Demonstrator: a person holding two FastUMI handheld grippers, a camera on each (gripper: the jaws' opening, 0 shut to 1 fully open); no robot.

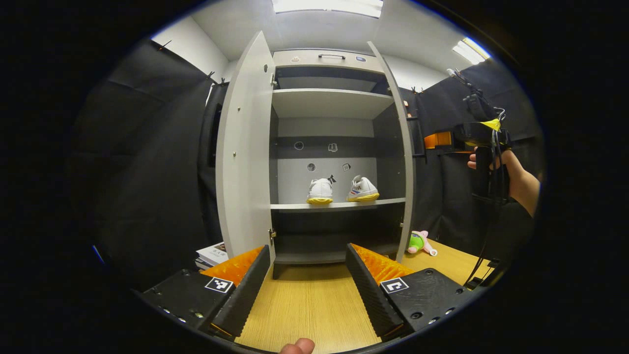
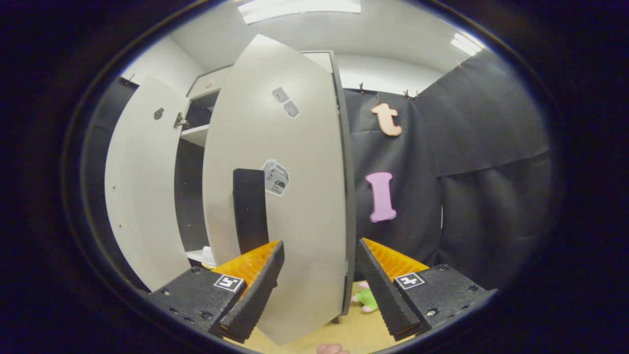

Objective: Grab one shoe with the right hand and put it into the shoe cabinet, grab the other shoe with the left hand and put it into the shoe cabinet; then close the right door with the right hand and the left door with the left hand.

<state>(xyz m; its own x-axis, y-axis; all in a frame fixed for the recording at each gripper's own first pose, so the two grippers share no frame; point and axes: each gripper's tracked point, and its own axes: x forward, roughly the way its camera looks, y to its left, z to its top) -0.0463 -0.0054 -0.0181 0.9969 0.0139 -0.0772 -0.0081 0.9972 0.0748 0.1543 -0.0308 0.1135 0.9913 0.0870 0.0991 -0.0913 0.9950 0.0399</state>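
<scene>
1. In the left gripper view, the left gripper (image 1: 308,285) is hovering over the wooden table (image 1: 309,309) with its jaws standing wide apart, holding nothing.
2. Both white shoes, the left shoe (image 1: 320,191) and the right shoe (image 1: 362,190), are sitting side by side, slightly apart, on the middle shelf (image 1: 339,204) of the shoe cabinet (image 1: 324,59).
3. The left door (image 1: 243,152) is standing open, and the right door (image 1: 400,147) is showing edge-on.
4. A hand (image 1: 511,172) is holding the right gripper beside the right door.
5. In the right gripper view, the right gripper (image 2: 319,280) is facing the right door's outer face (image 2: 285,206), jaws spread and empty.
6. A green plush toy (image 1: 418,242) is lying on the table by the cabinet.
</scene>
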